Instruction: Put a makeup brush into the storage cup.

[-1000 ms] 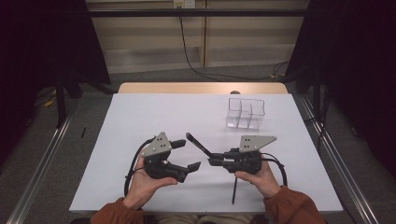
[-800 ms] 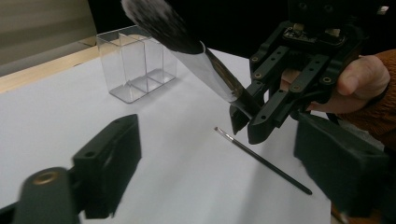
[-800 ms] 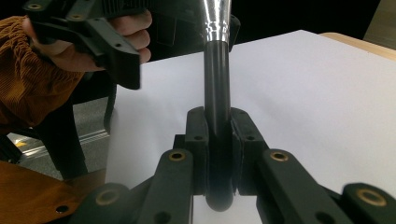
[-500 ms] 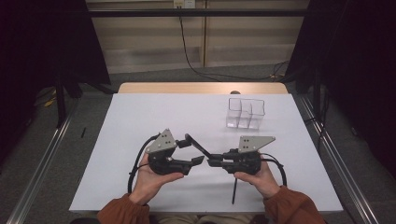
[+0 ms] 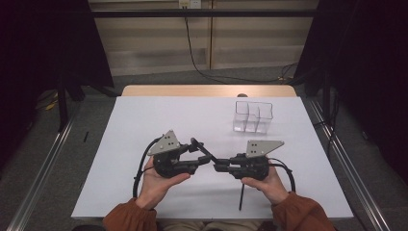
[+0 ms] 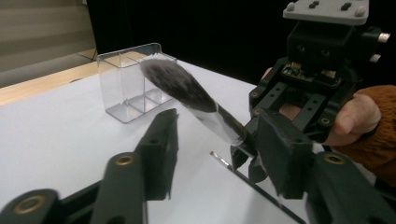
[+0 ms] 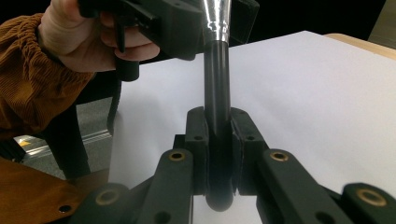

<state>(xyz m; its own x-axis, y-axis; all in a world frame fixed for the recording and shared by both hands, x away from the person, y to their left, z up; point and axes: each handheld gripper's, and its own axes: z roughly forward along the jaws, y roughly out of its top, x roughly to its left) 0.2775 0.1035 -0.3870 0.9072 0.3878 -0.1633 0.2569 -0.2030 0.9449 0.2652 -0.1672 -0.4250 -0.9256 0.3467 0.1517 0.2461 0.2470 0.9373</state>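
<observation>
In the right gripper view the brush [image 7: 217, 93] is cut off by the top edge, its bristles out of frame; in the left gripper view the bristle tip [image 6: 173, 79] is blurred, and the left tool [image 6: 219, 154] hides the handle's lower part; in the high view the brush [image 5: 204, 150] is too small to make out.

— What differs from a second ago?
— The left gripper [image 5: 204, 161] sits closer to the right gripper [image 5: 217, 167]; the gap between them has shrunk.
— And the brush [image 5: 202, 149]?
— Its bristle end now lies between the left gripper's spread fingers [image 6: 159, 154].
</observation>
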